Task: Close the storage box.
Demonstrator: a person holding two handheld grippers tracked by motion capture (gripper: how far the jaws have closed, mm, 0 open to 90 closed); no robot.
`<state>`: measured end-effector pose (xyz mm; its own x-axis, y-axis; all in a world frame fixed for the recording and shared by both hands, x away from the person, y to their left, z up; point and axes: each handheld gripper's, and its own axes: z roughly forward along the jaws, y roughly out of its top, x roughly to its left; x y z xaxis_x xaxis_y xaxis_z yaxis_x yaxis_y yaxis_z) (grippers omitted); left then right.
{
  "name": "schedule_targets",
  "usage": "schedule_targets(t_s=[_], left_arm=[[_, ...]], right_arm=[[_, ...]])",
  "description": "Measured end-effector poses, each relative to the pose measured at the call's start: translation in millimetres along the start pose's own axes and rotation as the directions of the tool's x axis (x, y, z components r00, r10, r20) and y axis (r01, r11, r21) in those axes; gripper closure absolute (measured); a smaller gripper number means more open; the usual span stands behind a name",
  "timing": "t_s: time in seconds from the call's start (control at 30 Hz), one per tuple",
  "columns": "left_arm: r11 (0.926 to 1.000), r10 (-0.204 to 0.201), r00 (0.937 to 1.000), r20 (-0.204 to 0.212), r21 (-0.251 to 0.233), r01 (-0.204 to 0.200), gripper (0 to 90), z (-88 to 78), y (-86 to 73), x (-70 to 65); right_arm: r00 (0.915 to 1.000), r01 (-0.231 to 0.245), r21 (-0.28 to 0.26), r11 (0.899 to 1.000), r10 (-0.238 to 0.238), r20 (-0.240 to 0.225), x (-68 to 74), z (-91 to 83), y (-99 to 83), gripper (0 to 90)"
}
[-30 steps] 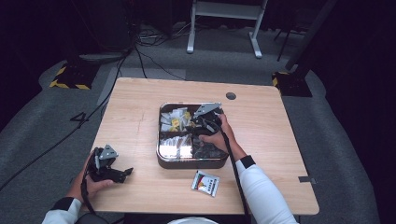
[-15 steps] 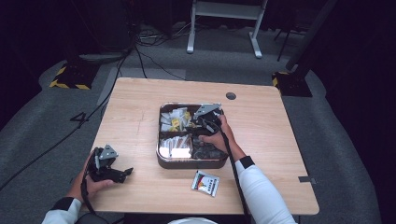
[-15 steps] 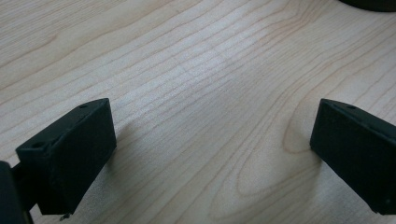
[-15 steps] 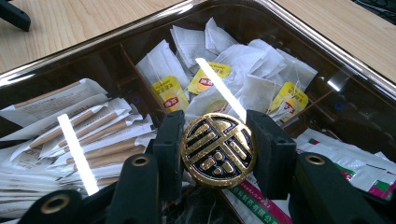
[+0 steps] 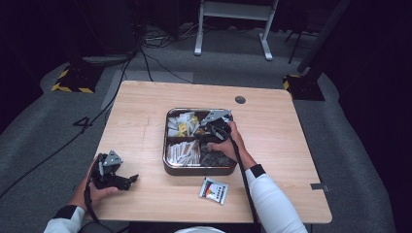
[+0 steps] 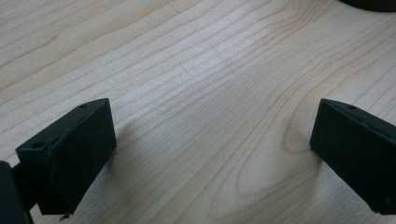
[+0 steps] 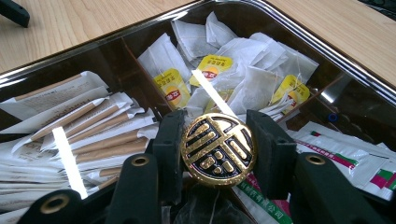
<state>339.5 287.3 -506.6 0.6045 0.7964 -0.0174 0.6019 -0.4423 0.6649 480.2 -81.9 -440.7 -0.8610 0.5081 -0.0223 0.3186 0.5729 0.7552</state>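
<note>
One round gold-and-black disc pinched edge to edge by the right gripper, jaws about half closed and pressing on its rim. Held over the middle of the metal tray, near where the dividers cross; hard to tell whether lifted clear or resting on the packets beneath. Beyond it, tea bags in the far left compartment, paper sticks in the near left, flat sachets to the right. One loose sachet on the table just near the tray's near edge. Far off at the near left, left gripper resting on bare wood, jaws wide apart, nothing between. No shift since a second ago: same grip, both hands in place. Probably a pause with the disc secured, ready for lifting out or setting down.
</note>
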Motion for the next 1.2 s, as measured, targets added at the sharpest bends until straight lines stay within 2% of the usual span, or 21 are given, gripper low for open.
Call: schedule_targets(t_s=[0.2, 0.43, 0.6, 0.77, 0.87, 0.93, 1.03, 1.2], left_arm=[[1.0, 0.0, 1.0, 0.0, 0.0, 0.0, 0.5, 0.0, 0.0, 0.0], [1.0, 0.0, 1.0, 0.001, -0.001, 0.0, 0.5, 0.1, 0.0, 0.0], [1.0, 0.0, 1.0, 0.0, -0.001, 0.0, 0.5, 0.0, -0.1, 0.0], [1.0, -0.002, 1.0, 0.0, -0.001, 0.002, 0.5, -0.1, -0.2, -0.1], [1.0, -0.001, 1.0, -0.001, 0.0, 0.001, 0.5, -0.2, -0.2, 0.0], [1.0, -0.002, 1.0, 0.001, 0.001, 0.002, 0.5, -0.2, -0.3, -0.2], [1.0, -0.002, 1.0, 0.001, 0.001, 0.002, 0.5, -0.2, -0.3, -0.2], [1.0, -0.002, 1.0, 0.001, 0.001, 0.002, 0.5, -0.3, -0.3, -0.2]], right_arm=[[1.0, -0.007, -0.009, 1.0, 0.007, -0.005, -0.1, 0.9, -1.3, 59.2], [0.9999, 0.01, -0.009, 1.0, -0.01, 0.003, 0.7, 0.7, -1.5, 58.2], [0.9995, 0.03, 0.0, 1.0, -0.03, -0.008, 0.6, -1.3, 0.2, 46.0], [0.9996, 0.026, 0.007, 1.0, -0.026, 0.008, -1.0, -5.5, 1.5, 29.1], [0.9999, 0.013, 0.006, 1.0, -0.013, -0.004, -0.9, -5.8, 0.8, 22.5], [0.9998, 0.017, 0.015, 1.0, -0.017, 0.007, -0.4, -5.2, 0.9, 18.7], [0.9999, 0.012, 0.013, 1.0, -0.012, -0.009, 0.2, -5.1, 0.7, 16.9], [0.9991, 0.041, 0.039, 0.998, -0.041, 0.011, 1.5, -5.9, -0.3, 18.4]])
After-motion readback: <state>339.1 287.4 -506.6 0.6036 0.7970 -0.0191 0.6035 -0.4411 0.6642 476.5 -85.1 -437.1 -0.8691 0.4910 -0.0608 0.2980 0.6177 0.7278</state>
